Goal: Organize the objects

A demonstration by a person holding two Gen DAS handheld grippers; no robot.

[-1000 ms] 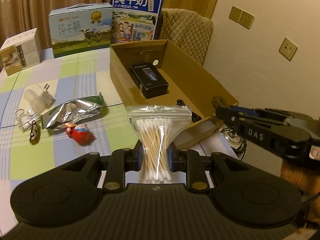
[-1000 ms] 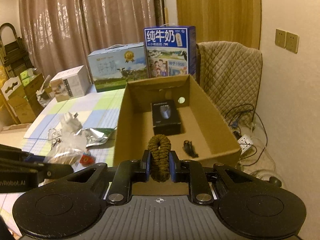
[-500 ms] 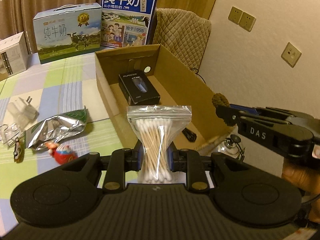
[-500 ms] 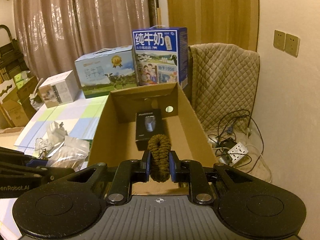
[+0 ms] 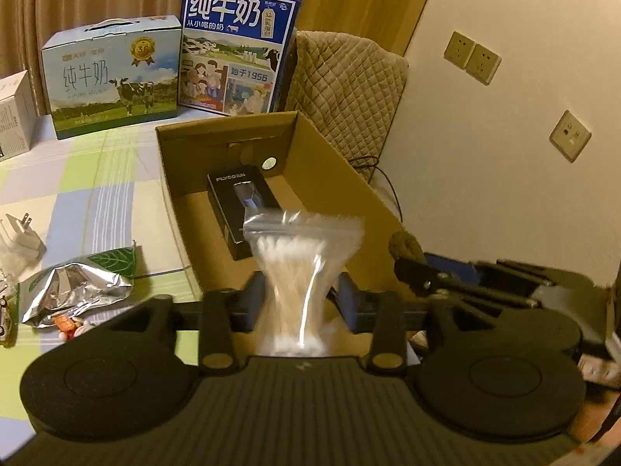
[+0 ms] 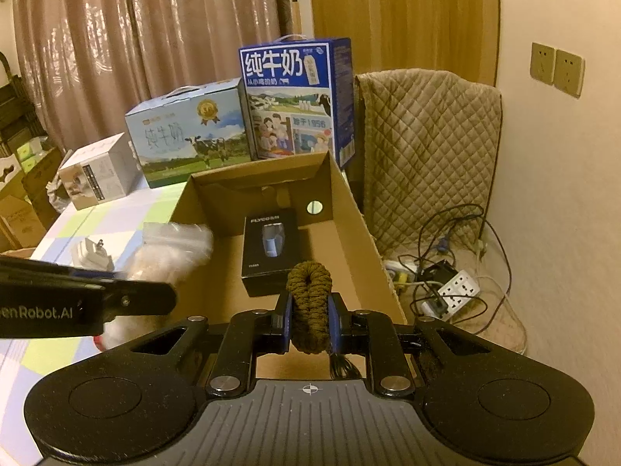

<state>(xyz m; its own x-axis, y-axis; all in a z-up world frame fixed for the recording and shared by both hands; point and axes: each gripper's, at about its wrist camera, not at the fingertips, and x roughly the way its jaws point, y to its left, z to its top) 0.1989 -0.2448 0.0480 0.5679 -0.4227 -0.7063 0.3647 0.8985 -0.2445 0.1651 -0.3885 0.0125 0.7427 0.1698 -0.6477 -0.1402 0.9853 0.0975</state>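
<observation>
A zip bag of cotton swabs (image 5: pixel 302 240) shows blurred between the fingers of my left gripper (image 5: pixel 300 291), which stands open with gaps on both sides of the bag. It hangs over the near left part of an open cardboard box (image 5: pixel 225 132) that holds a black shaver box (image 5: pixel 236 202). My right gripper (image 6: pixel 309 310) is shut on a brown braided cord (image 6: pixel 308 283) above the box's near end (image 6: pixel 349 209). The right wrist view shows the left gripper (image 6: pixel 128 299) and the blurred bag (image 6: pixel 170 256) at the box's left wall.
Two milk cartons (image 5: pixel 112 77) (image 5: pixel 236 46) and a white box (image 6: pixel 97 171) stand behind the cardboard box. On the checked tablecloth lie a foil pouch (image 5: pixel 77 291), a white plug (image 5: pixel 19 233) and a red toy (image 5: pixel 70 324). A quilted chair (image 6: pixel 427 136) and a power strip (image 6: pixel 454 291) are to the right.
My left gripper moved over the box and its fingers spread apart; the swab bag is now blurred and loose between them. The right gripper moved forward over the box, still holding the cord.
</observation>
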